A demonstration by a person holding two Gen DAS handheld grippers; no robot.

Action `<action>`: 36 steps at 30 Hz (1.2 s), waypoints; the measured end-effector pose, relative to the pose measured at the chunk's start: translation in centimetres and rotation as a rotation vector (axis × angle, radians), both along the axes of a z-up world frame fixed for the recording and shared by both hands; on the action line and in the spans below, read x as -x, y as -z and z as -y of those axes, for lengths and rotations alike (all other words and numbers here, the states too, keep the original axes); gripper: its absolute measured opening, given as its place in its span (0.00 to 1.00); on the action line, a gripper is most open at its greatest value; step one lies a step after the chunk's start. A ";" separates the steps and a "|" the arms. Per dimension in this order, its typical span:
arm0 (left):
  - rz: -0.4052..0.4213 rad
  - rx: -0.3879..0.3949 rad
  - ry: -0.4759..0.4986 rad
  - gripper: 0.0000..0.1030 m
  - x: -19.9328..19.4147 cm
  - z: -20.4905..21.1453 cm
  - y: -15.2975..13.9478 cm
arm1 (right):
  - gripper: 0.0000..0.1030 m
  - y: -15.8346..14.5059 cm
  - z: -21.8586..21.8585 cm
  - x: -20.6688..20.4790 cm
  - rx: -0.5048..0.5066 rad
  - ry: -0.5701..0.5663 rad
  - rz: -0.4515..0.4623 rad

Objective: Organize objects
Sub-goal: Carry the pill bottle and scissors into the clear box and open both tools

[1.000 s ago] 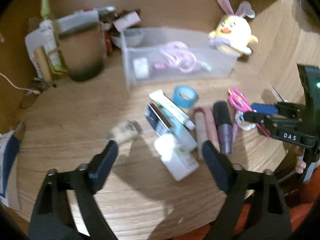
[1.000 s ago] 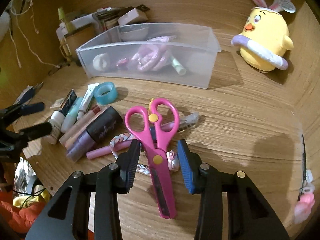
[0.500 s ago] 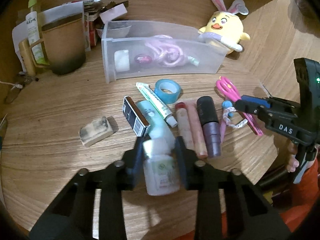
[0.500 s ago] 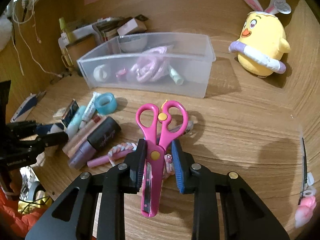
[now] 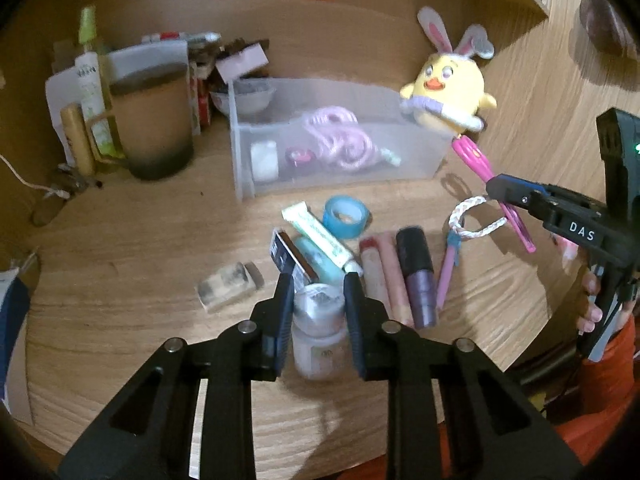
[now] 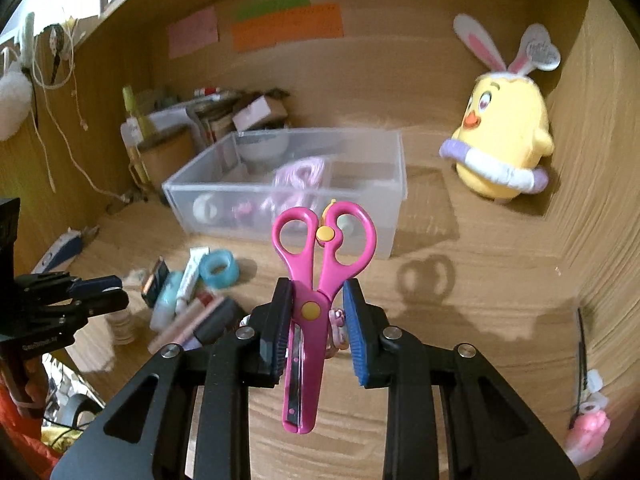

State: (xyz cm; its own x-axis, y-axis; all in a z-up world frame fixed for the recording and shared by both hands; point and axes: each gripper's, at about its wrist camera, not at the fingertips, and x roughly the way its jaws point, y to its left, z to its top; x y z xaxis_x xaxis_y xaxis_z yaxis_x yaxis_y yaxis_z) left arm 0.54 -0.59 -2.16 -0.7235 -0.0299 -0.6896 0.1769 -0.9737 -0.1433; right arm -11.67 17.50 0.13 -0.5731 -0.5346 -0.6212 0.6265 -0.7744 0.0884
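Scissors [image 6: 316,304] (pink) in right gripper [image 6: 316,328]

From my left camera, bare counter [image 5: 120,280] lies open on the near left, broken only by a small worn block [image 5: 230,286]. Ahead, a tight row of tubes and bottles [image 5: 394,276] and a blue tape roll [image 5: 345,216] crowd the middle. Beyond them the clear bin [image 5: 340,152] blocks the far side, open on top. A brown mug [image 5: 154,120] and bottles fill the far left. From my right camera, open counter runs right of the bin toward a yellow plush chick [image 6: 502,140] in the far right corner.
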 end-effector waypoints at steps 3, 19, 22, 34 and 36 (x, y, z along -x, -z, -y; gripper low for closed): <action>-0.041 -0.002 -0.004 0.24 -0.1 0.4 -1.1 | 0.23 -1.0 -0.1 0.2 0.028 0.008 -0.019; -0.129 -0.027 -0.019 0.24 1.5 1.8 -3.8 | 0.24 4.3 1.3 1.6 -0.110 -0.036 0.109; -0.137 -0.018 -0.018 0.24 1.6 1.8 -4.2 | 0.24 4.4 1.6 1.2 -0.133 -0.054 0.098; -0.141 -0.014 -0.009 0.24 2.1 1.8 -4.3 | 0.34 5.1 1.3 3.8 -0.095 -0.040 0.216; -0.138 -0.020 -0.006 0.24 2.3 1.8 -4.2 | 0.34 5.2 1.5 4.0 -0.091 -0.048 0.226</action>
